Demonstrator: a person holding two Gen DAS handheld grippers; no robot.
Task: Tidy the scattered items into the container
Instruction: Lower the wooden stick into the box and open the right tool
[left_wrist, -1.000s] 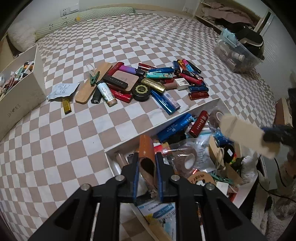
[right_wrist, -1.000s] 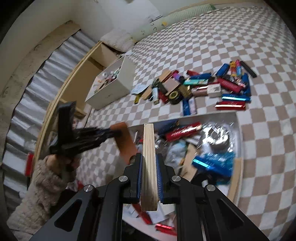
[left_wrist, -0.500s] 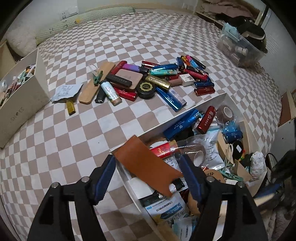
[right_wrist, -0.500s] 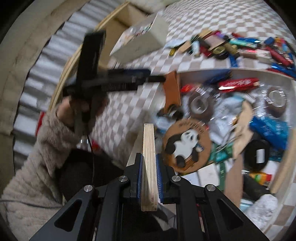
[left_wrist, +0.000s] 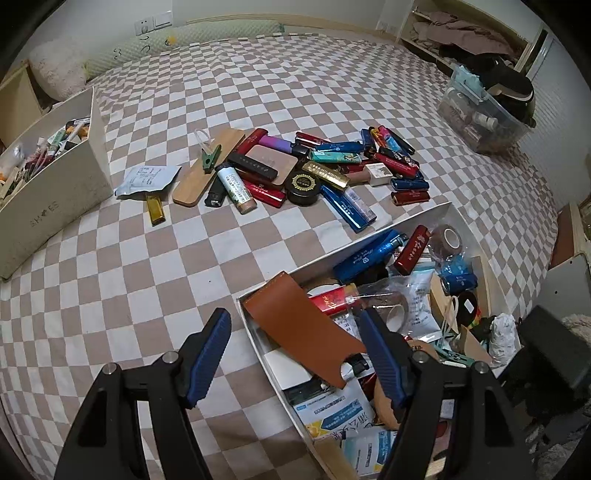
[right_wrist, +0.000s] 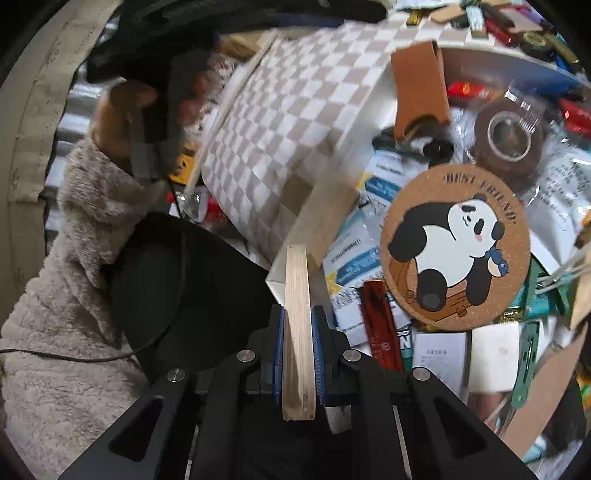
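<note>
Left gripper (left_wrist: 295, 354) jaws apart after just opening, brown leather piece (left_wrist: 303, 328) lying free in the white container (left_wrist: 417, 218), right gripper (right_wrist: 298, 354) clamped on a wooden board (right_wrist: 297, 325).

I see a checkered bedspread (left_wrist: 221, 92) ahead of the jaws, a pillow (left_wrist: 55, 70) far beyond them to the left, a wall socket (left_wrist: 153, 25) above.

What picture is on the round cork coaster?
A black-and-white panda on the round cork coaster, clearest in the right wrist view.
</note>
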